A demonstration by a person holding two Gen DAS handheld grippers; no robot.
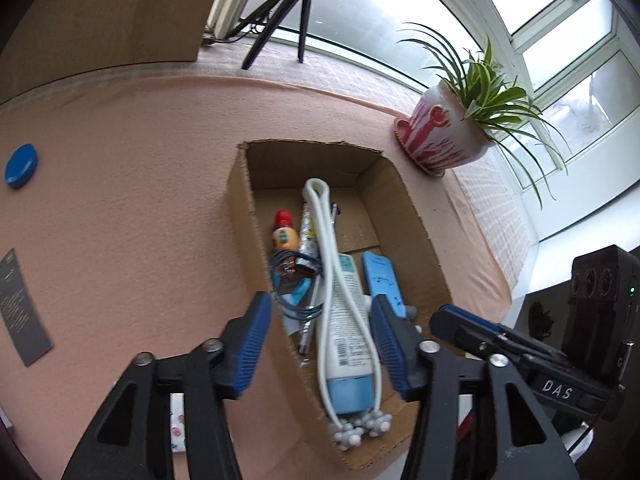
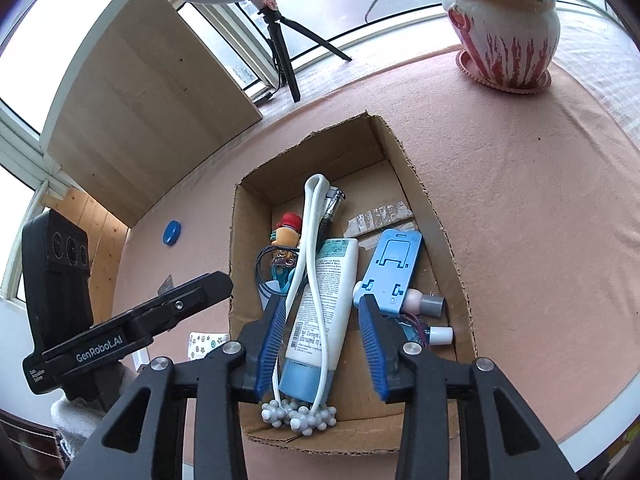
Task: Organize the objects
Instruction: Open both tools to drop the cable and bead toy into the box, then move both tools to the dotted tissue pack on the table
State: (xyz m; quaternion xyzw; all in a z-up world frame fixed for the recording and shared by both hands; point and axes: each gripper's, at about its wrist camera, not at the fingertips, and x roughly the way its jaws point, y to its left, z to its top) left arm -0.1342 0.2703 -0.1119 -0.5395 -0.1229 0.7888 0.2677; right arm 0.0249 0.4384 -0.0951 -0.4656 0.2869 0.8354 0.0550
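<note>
— Blue ribbed pads (image 1: pixel 252 344) sat nearest us in the left wrist view, and our left tool (image 1: pixel 320 344) stood spread wide with nothing between its jaws. Below it lay the cardboard box (image 1: pixel 420 232) on the pink counter (image 1: pixel 132 216), holding a white tube with a blue cap (image 1: pixel 344 336), a white looped cord (image 1: pixel 320 240) ending in grey knobbly balls, a blue plastic stand (image 1: pixel 380 276), a small figure with a red cap (image 1: pixel 285 232) and some dark wire (image 1: pixel 294 280). A blue disc (image 1: pixel 21 166) lay well apart on the counter, and a dark card (image 1: pixel 20 308) too.

— And from the right wrist?

— Our right tool (image 2: pixel 324 348) hung over the same box (image 2: pixel 448 248), also spread and empty, its pads either side of the tube (image 2: pixel 324 304). Two small bottles (image 2: pixel 428 304) lay under the stand (image 2: pixel 394 268). The potted plant (image 2: pixel 504 28) stood well beyond the box.

— So what did doing it well call for?

— We judged most things were already boxed, with the blue disc (image 2: pixel 172 233) still outside. The cord (image 2: pixel 310 216) draped over the tube, so any grasp there risked dragging both; we would have lifted clear of the walls first, then sent the left tool for the disc.
</note>
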